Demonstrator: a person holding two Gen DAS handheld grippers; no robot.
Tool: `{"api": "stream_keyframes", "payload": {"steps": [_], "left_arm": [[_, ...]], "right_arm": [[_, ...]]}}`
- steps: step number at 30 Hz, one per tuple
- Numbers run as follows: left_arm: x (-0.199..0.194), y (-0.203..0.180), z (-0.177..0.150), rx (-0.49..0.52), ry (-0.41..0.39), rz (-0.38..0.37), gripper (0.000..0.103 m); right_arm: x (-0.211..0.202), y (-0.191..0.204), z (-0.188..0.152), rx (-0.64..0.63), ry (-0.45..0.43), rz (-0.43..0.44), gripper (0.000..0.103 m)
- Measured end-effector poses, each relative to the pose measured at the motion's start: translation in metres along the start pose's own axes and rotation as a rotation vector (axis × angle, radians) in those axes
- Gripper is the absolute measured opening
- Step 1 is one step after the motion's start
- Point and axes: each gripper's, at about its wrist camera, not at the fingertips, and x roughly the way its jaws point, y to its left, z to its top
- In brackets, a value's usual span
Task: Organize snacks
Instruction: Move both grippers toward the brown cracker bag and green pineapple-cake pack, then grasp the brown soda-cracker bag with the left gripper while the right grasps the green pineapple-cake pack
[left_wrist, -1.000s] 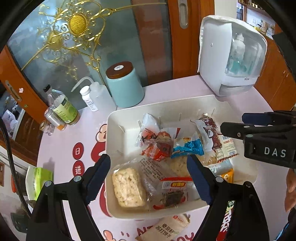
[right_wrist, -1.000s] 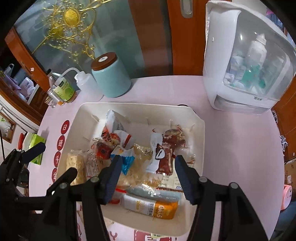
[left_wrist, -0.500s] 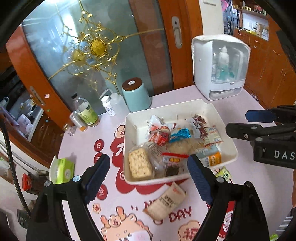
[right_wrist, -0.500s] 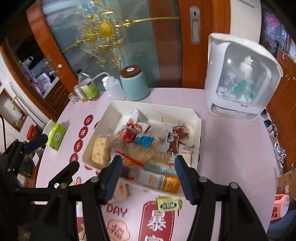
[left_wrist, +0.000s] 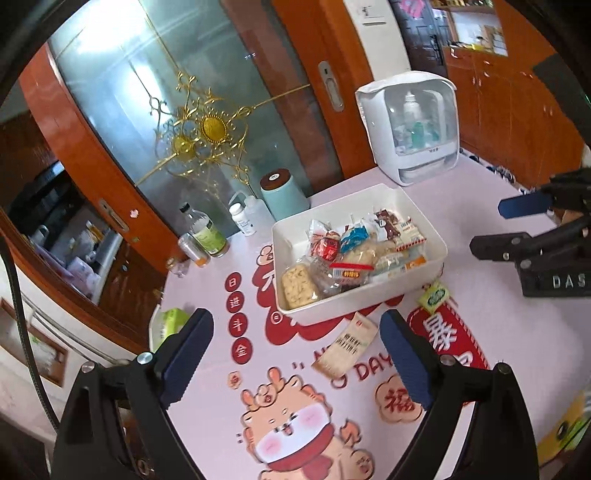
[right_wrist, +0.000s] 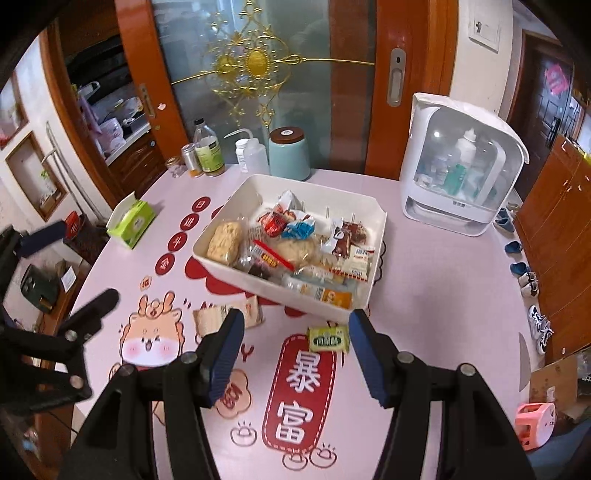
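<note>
A white bin (left_wrist: 432, 236) (right_wrist: 255, 184) full of several wrapped snacks sits on the pink table. A beige snack packet (left_wrist: 347, 345) (right_wrist: 229, 314) and a small green packet (left_wrist: 435, 295) (right_wrist: 328, 339) lie on the table in front of the bin. My left gripper (left_wrist: 295, 358) is open and empty, high above the table, back from the bin. My right gripper (right_wrist: 293, 350) is open and empty, above the green packet's near side. The right gripper also shows at the right in the left wrist view (left_wrist: 517, 225).
A teal canister (right_wrist: 289, 153), bottles (right_wrist: 208, 149) and a squeeze bottle (right_wrist: 251, 153) stand behind the bin. A white sterilizer cabinet (right_wrist: 461, 166) is at the back right. A green tissue box (right_wrist: 131, 219) sits at the left table edge.
Both grippers have pulled up and back from over the bin. The bin now looks smaller, and the two loose packets on the table have come into view.
</note>
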Motion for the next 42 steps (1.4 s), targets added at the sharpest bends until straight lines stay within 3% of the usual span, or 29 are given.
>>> {"api": "stream_keyframes", "payload": {"steps": [8, 15, 18, 22, 29, 35, 42], "left_arm": [[-0.004, 0.005, -0.006, 0.104, -0.021, -0.002, 0.093], [0.058, 0.007, -0.009, 0.173, 0.039, -0.14, 0.093], [0.093, 0.002, -0.019, 0.228, 0.06, -0.217, 0.093], [0.139, -0.012, -0.037, 0.265, 0.086, -0.283, 0.093], [0.213, -0.027, -0.074, 0.193, 0.161, -0.37, 0.093], [0.247, -0.035, -0.09, 0.163, 0.168, -0.366, 0.093], [0.273, -0.035, -0.096, 0.122, 0.178, -0.353, 0.093]], "right_arm": [[-0.007, 0.001, -0.012, 0.012, 0.012, -0.039, 0.06], [0.022, -0.008, -0.002, 0.107, 0.05, -0.101, 0.059], [0.053, -0.016, 0.0, 0.186, 0.09, -0.152, 0.059], [0.104, -0.03, -0.01, 0.344, 0.159, -0.154, 0.059], [0.175, -0.047, -0.041, 0.551, 0.252, -0.148, 0.059], [0.211, -0.056, -0.05, 0.658, 0.268, -0.134, 0.059], [0.24, -0.057, -0.053, 0.702, 0.292, -0.195, 0.059]]}}
